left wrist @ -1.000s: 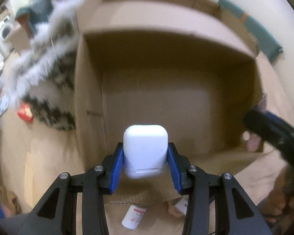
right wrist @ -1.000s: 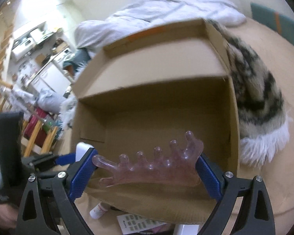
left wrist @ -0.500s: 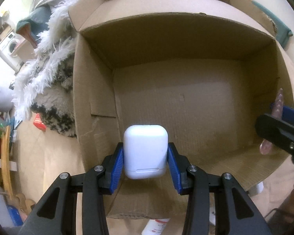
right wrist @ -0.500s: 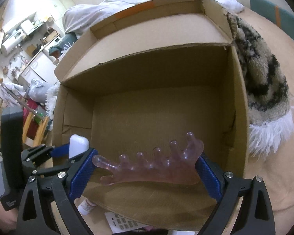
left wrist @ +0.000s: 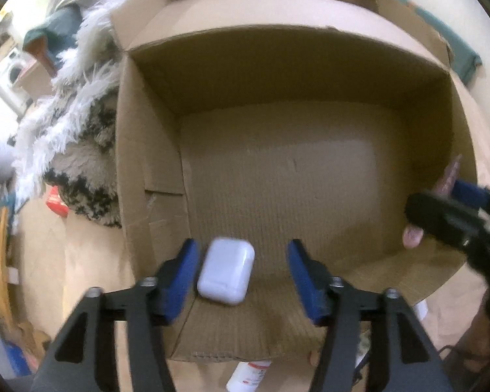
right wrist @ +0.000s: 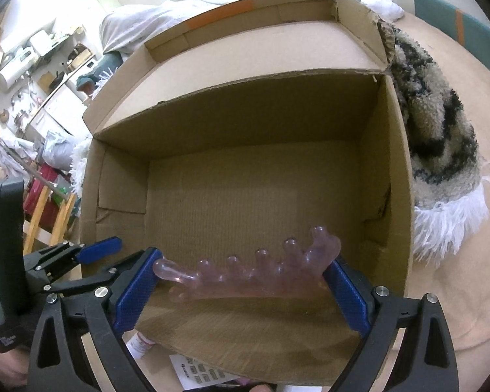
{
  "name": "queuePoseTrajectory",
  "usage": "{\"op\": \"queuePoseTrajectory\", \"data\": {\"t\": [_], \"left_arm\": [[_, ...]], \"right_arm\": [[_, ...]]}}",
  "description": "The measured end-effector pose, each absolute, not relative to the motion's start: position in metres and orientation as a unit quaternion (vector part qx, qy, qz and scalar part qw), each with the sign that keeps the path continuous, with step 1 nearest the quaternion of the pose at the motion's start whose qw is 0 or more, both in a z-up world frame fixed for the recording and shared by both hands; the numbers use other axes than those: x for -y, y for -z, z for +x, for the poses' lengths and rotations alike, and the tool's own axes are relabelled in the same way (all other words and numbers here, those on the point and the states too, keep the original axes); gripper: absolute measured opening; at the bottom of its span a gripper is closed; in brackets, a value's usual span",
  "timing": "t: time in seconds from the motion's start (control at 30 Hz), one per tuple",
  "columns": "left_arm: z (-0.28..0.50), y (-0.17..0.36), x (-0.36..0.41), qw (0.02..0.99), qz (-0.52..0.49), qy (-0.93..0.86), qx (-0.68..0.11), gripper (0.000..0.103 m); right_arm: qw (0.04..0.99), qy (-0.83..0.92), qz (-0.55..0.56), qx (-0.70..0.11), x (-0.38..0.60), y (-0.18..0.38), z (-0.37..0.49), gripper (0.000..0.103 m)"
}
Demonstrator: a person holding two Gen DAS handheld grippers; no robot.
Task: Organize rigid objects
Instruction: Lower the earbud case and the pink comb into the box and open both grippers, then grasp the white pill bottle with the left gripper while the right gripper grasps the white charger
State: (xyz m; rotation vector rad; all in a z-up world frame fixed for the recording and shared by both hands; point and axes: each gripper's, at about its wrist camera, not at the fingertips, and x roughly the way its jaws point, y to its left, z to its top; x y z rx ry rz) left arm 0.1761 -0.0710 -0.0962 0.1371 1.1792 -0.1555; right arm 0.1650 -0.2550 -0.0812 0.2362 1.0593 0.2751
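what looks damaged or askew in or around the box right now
The cardboard box is worn: its right wall is creased and torn low down, and its top right corner is frayed. The white case sits tilted between the left gripper jaws, which have just been opening and no longer press it. Nothing is spilled.

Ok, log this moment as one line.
left gripper: fingers just opened, white case freed over cardboard box | right gripper: shut on pink massager

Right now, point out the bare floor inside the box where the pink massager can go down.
Most of the cardboard box floor is bare: the middle, the far wall and the right wall side. Only the near left corner is crowded, by the white case and the left gripper, whose fingers have just opened.
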Motion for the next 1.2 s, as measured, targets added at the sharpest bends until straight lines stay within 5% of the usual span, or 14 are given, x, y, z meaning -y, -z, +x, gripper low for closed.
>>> {"op": "queuePoseTrajectory", "data": {"t": [0.2, 1.2], "left_arm": [[0.174, 0.100, 0.077, 0.823, 0.078, 0.082, -0.557, 0.071], [0.144, 0.050, 0.066, 0.851, 0.070, 0.060, -0.517, 0.071]], "right_arm": [[0.856, -0.143, 0.129, -0.479, 0.259, 0.071, 0.165, 0.103], [0.877, -0.110, 0.119, -0.451, 0.279, 0.043, 0.138, 0.103]]}}
